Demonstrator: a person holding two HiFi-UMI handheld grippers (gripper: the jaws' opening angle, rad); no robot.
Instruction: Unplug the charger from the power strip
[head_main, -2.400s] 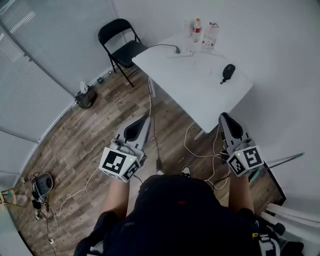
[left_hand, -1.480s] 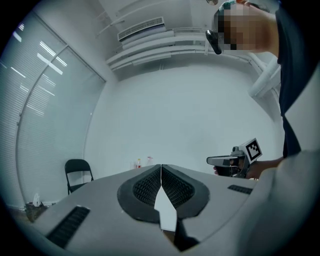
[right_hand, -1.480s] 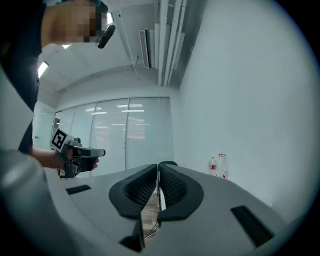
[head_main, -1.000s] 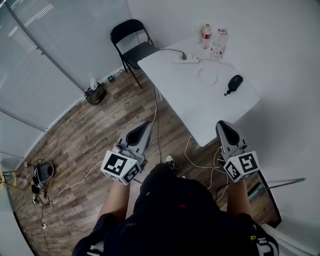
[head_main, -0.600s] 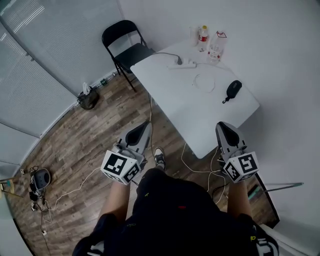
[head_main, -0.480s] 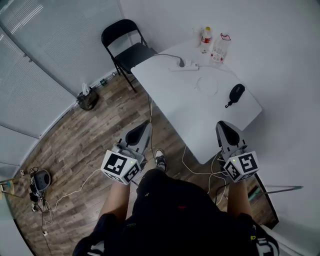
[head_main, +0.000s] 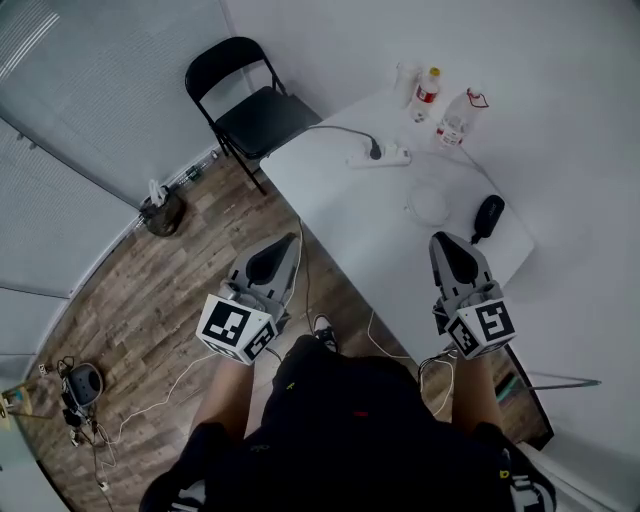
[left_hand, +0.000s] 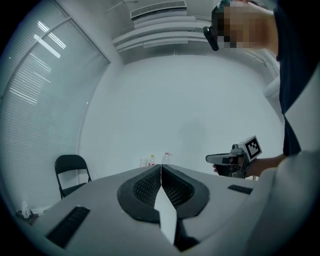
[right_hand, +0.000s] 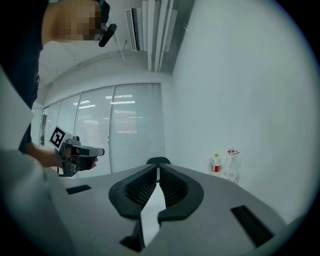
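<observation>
On desk (head_main: 370, 230), far end — power strip (head_main: 392, 158), charger (head_main: 376, 151) plugged in; well short — left hand-held gripper (head_main: 291, 241), right hand-held gripper (head_main: 441, 241), jaws pressed together.

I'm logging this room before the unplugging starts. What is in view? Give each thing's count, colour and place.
table: 1, white, centre right
power strip: 1, white, far end of the table
plug: 1, black, seated in the power strip
bottles: 2, clear with red, far corner of the table
cable coil: 1, white, middle of the table
small object: 1, black, right edge of the table
folding chair: 1, black, beside the table's far end
floor cables: several, white, on the wooden floor
left hand-held gripper: 1, grey and black, jaws shut, empty
right hand-held gripper: 1, grey and black, jaws shut, empty
</observation>
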